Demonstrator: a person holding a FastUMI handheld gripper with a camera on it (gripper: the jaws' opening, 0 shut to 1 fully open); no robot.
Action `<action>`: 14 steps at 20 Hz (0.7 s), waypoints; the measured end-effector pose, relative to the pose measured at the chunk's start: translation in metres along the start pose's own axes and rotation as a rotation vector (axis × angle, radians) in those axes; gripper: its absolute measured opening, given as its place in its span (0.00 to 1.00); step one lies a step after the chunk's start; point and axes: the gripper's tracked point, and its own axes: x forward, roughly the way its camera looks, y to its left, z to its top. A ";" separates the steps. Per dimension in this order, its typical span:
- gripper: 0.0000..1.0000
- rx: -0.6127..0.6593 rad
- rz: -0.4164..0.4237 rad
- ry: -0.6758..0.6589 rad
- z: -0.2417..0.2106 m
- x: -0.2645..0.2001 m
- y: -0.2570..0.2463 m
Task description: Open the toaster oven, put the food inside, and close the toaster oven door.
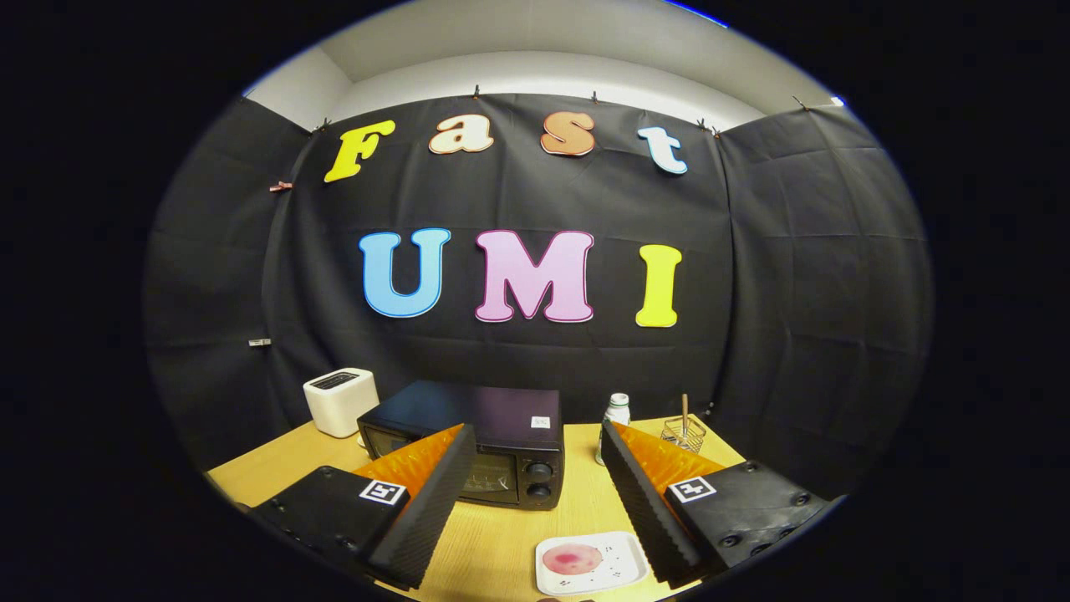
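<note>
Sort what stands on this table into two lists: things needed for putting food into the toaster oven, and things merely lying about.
Needed: toaster oven, door closed; food on its white tray; the open gripper.

Lying about: white toaster, bottle, wire basket.

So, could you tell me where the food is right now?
The food lies on the white tray on the table, between the open tongs, before the closed toaster oven.

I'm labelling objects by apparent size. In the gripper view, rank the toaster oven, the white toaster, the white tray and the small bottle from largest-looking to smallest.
1. toaster oven, partly hidden by the open gripper
2. white tray and white toaster: similar, and the tray lies nearer the camera, so unranked
3. small bottle
</note>
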 end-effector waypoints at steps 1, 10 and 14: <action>0.98 0.005 0.005 -0.001 0.001 0.002 0.004; 0.98 -0.006 0.050 0.006 0.000 0.017 0.039; 0.98 0.002 0.060 0.040 -0.011 0.028 0.056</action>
